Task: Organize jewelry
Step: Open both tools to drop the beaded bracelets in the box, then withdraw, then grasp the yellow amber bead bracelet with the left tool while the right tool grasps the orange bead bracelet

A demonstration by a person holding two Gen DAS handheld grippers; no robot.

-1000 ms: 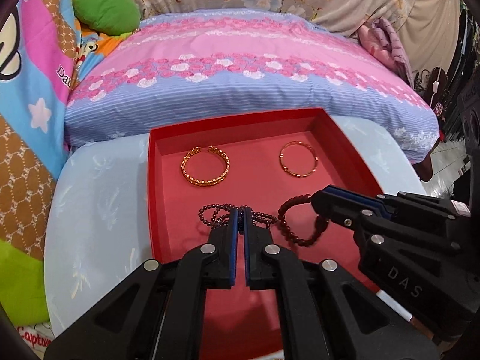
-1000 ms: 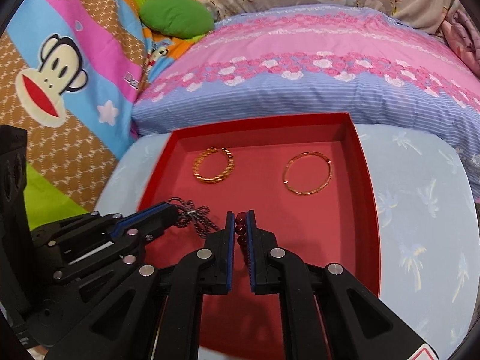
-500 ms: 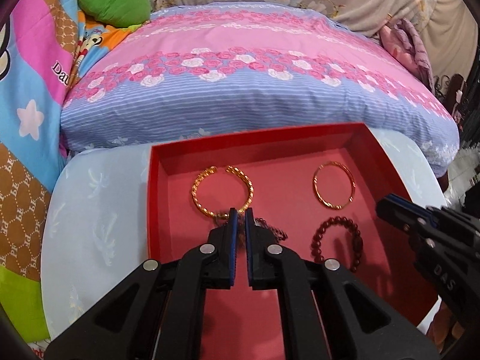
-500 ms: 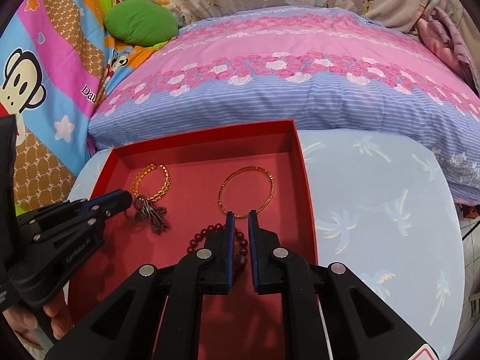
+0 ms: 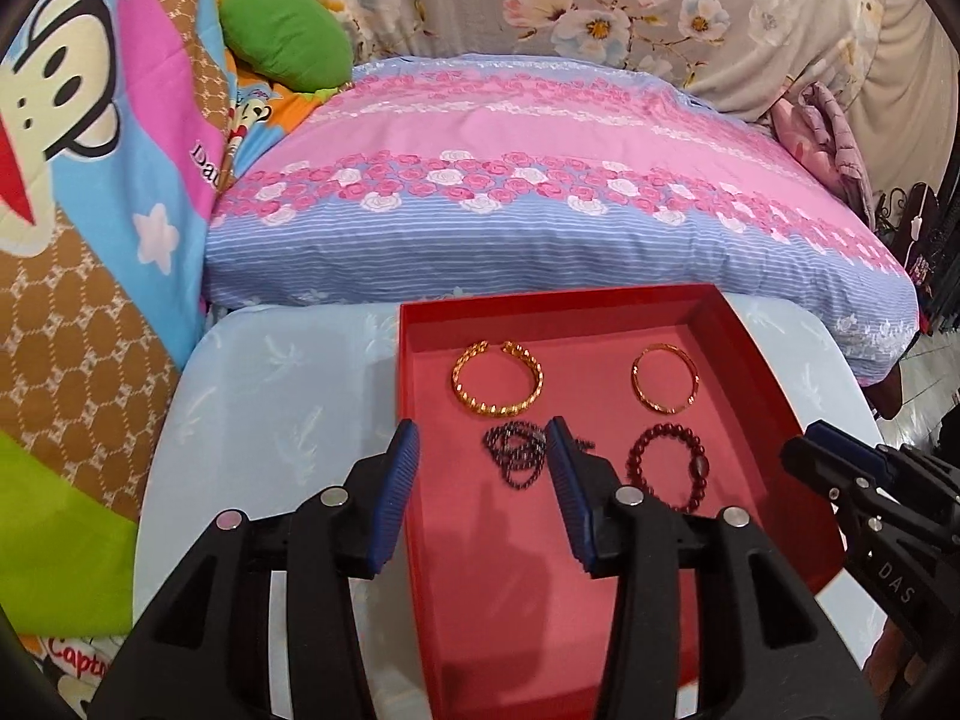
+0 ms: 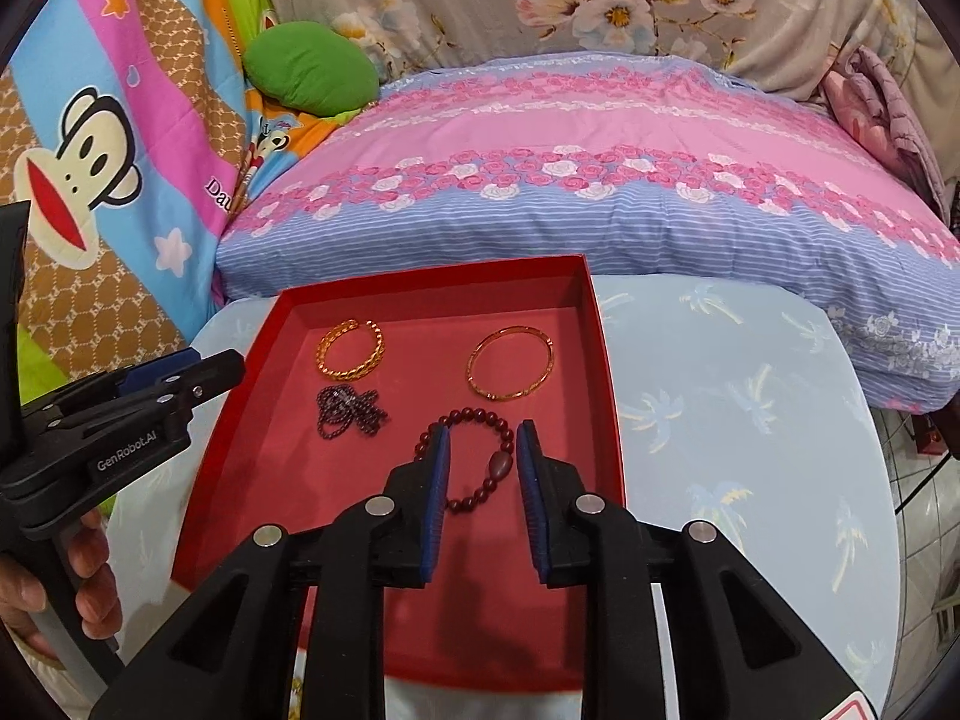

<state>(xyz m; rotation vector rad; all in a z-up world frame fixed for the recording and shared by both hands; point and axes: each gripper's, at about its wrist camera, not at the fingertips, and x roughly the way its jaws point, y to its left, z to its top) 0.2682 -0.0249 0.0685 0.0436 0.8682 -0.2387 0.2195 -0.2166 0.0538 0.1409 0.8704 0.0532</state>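
Note:
A red tray [image 5: 774, 378] [image 6: 606, 360] lies on a pale blue table. In it lie a twisted gold bangle [image 5: 497, 387] [image 6: 351, 350], a thin gold bangle [image 5: 665, 379] [image 6: 511, 363], a dark bead chain [image 5: 516, 459] [image 6: 351, 411] and a dark red bead bracelet [image 5: 666, 468] [image 6: 474, 456]. My left gripper [image 5: 480, 462] is open and empty, above the chain. My right gripper [image 6: 480, 456] is open and empty, above the red bracelet. Each gripper shows in the other's view, the right one [image 5: 840, 480] at the tray's right and the left one [image 6: 180, 378] at its left.
The pale blue round table [image 6: 750, 420] [image 5: 270, 408] stands against a pink and blue floral mattress [image 6: 600, 180]. A colourful monkey blanket [image 6: 90, 150] and a green cushion [image 6: 312, 66] lie at the left. The floor drops off at the right.
Both grippers have opened and drawn back from the tray. The dark chain and the red bead bracelet, held before, now lie on the tray floor.

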